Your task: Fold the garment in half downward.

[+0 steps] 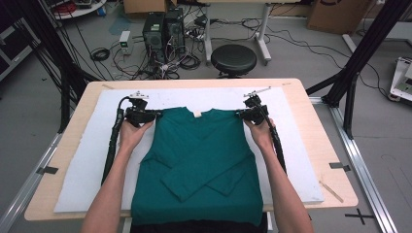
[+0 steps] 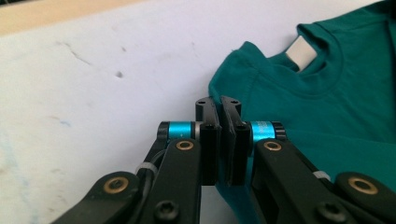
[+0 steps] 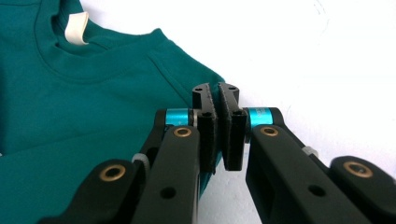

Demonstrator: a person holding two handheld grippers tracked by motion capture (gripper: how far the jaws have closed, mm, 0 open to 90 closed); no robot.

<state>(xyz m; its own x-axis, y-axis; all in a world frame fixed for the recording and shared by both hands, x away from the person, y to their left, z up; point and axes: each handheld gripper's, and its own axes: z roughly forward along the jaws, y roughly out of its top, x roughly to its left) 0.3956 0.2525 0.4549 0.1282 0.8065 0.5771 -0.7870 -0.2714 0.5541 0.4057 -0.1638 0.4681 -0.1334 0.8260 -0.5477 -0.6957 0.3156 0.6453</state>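
Observation:
A teal long-sleeved shirt (image 1: pixel 199 155) lies flat on a white board (image 1: pixel 87 160), its sleeves crossed over its front and its hem hanging past the near table edge. My left gripper (image 1: pixel 156 113) is at the shirt's left shoulder corner. In the left gripper view its jaws (image 2: pixel 218 100) are pressed together on the shoulder edge of the shirt (image 2: pixel 317 116), near the white neck label (image 2: pixel 301 50). My right gripper (image 1: pixel 239 114) is at the other shoulder, its jaws (image 3: pixel 215 88) shut at the edge of the shirt (image 3: pixel 84 102).
The board covers most of a wooden table (image 1: pixel 320 136). White board lies bare to either side of the shirt. Beyond the far edge stand a black stool (image 1: pixel 233 59), computer towers (image 1: pixel 163 30) and floor cables. Black frame posts flank the table.

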